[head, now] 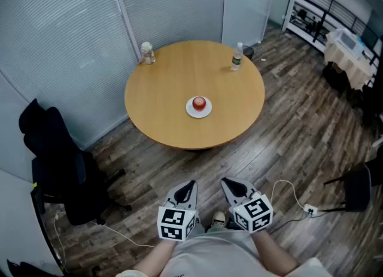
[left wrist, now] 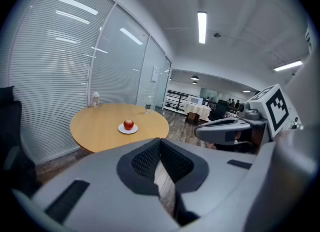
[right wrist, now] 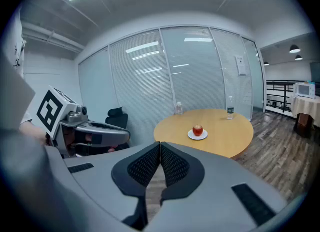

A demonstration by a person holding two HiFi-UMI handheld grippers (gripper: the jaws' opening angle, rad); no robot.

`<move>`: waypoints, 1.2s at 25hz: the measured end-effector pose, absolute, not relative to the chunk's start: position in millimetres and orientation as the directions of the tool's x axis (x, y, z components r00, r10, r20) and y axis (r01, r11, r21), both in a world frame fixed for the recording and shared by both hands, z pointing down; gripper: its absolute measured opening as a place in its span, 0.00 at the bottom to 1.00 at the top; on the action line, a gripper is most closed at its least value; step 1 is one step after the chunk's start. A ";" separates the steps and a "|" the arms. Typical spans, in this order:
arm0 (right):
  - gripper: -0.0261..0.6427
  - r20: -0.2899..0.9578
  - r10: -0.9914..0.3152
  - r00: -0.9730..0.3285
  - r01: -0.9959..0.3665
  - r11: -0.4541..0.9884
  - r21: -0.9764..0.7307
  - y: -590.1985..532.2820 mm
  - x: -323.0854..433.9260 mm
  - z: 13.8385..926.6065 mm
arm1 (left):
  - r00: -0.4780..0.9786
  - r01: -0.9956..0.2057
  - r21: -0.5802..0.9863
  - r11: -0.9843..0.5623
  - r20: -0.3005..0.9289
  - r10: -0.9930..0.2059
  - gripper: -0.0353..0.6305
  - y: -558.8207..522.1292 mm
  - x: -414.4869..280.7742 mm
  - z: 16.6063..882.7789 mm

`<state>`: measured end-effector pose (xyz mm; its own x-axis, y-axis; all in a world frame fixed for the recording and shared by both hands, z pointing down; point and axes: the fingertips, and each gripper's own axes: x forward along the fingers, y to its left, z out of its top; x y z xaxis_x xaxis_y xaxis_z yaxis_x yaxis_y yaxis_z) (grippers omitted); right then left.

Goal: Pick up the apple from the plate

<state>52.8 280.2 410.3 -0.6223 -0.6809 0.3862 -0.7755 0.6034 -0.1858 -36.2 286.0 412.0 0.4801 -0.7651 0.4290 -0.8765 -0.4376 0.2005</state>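
Observation:
A red apple (head: 199, 103) sits on a small white plate (head: 192, 112) near the front middle of a round wooden table (head: 173, 72). The apple (left wrist: 128, 124) also shows far ahead in the left gripper view, and the same apple (right wrist: 198, 130) on its plate (right wrist: 192, 136) in the right gripper view. My left gripper (head: 190, 185) and right gripper (head: 228, 183) are held side by side low in the head view, well short of the table, over the floor. Both have their jaws pressed together with nothing between them.
A glass jar (head: 147, 52) stands at the table's far left edge, a water bottle (head: 236, 60) at its far right. A black office chair (head: 57, 162) with a jacket stands at the left by the glass wall. Cables (head: 293, 198) lie on the wooden floor at the right.

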 end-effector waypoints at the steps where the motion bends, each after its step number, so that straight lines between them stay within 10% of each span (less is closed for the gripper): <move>1: 0.08 0.387 -0.682 -0.620 -0.777 0.601 -0.184 279.8 52.3 410.5 | 0.479 -0.877 0.202 -0.436 0.428 -0.766 0.06 285.5 -38.2 412.2; 30: 0.09 0.375 -0.752 -0.542 -0.840 0.491 -0.228 250.2 17.5 422.7 | 0.549 -0.834 0.228 -0.502 0.419 -0.723 0.06 261.8 -89.0 421.3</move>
<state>17.5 250.2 422.7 -0.5417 -0.7521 0.3753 -0.8405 0.4914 -0.2283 -89.0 261.8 421.3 0.5492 -0.7232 0.4187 -0.8344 -0.5019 0.2276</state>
